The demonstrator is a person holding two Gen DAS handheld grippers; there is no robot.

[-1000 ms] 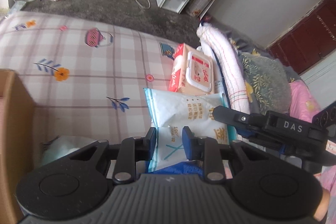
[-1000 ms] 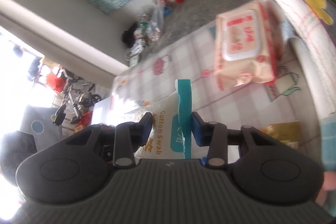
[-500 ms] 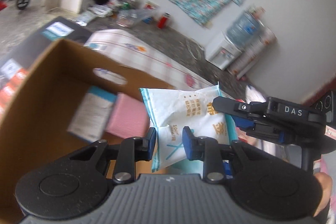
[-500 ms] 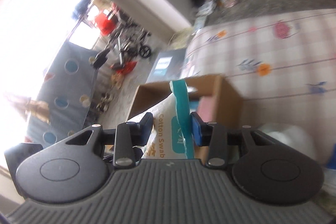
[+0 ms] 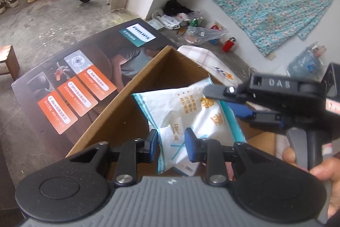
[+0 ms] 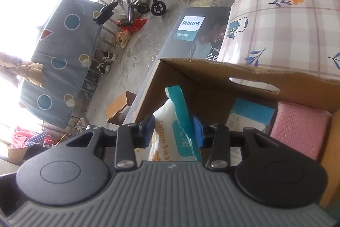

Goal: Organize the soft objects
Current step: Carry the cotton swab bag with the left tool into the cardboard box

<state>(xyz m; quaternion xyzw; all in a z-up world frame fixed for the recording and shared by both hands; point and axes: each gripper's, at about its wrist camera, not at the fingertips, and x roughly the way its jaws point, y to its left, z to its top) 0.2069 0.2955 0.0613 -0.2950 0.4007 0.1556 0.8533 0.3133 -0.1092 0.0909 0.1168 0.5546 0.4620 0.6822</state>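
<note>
Concrete floor [image 5: 53, 20] surrounds one open cardboard box [image 6: 212, 78]. Both jaws are clenched on one cotton swab packet [image 5: 191, 112]: left gripper [image 5: 171, 143] at its lower edge, right gripper [image 6: 173, 128] at its teal edge, above the box. Only the right wrist view shows the box contents: one pink pad [image 6: 297, 129] and one teal-edged pack [image 6: 250, 114]. Only the left wrist view shows the person's hand [image 5: 325, 171].

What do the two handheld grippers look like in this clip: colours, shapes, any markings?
Both match: the left gripper and right gripper have a ribbed grey body, two round black discs, black linkage arms with silver rivets and blue finger pads. The right one's black side, seen from the left wrist, reads "DAS".
</note>
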